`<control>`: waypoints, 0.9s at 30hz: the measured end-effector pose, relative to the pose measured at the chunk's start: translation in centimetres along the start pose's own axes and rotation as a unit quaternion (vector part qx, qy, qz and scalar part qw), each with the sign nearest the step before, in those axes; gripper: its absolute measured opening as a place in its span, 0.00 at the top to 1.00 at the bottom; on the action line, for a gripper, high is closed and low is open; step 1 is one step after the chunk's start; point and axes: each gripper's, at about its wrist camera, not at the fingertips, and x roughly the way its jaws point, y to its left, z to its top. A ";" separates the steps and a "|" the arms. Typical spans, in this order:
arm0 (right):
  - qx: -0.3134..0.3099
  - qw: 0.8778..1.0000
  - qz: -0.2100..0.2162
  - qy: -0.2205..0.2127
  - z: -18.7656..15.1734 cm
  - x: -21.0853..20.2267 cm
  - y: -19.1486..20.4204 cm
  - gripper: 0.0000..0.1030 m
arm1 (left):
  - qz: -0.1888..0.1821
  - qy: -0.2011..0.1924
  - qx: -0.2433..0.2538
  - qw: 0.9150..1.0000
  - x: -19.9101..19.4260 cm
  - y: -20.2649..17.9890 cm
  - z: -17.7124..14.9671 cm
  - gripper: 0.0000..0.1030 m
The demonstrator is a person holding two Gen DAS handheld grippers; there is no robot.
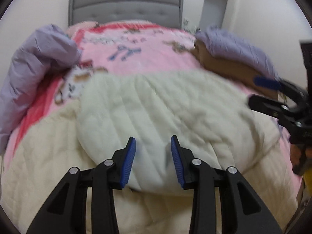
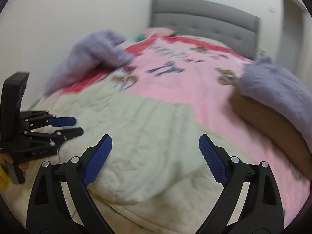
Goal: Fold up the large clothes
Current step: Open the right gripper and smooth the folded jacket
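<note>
A cream quilted garment (image 1: 156,107) lies folded over on the bed, on a cream quilted layer (image 1: 42,165); it also shows in the right wrist view (image 2: 148,136). My left gripper (image 1: 153,152) is open just above its near folded edge, holding nothing. It also shows at the left of the right wrist view (image 2: 68,126). My right gripper (image 2: 155,156) is open wide over the garment, empty. It appears at the right edge of the left wrist view (image 1: 273,91).
A pink printed blanket (image 1: 140,58) covers the bed up to a grey padded headboard (image 1: 124,9). Lilac fluffy clothes lie at the left (image 1: 35,68) and right (image 1: 234,44), the right one over a brown piece (image 2: 273,124). White walls stand behind.
</note>
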 end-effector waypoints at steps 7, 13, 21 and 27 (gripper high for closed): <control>-0.004 0.997 0.027 0.068 -4.2 5.0 -0.2 0.14 | -0.007 0.031 -0.037 0.999 1.8 2.3 -1.9 0.64; -0.020 0.997 0.006 0.075 -5.4 7.0 1.1 0.08 | -0.009 0.040 -0.065 0.997 2.7 2.9 -2.8 0.64; -0.008 0.997 0.006 0.075 -5.1 6.8 1.2 0.08 | 0.015 0.024 -0.066 0.997 2.2 1.9 -3.0 0.63; 0.061 0.995 -0.002 0.083 -2.4 4.5 0.4 0.08 | 0.026 -0.030 -0.101 0.994 -2.9 1.8 -1.9 0.20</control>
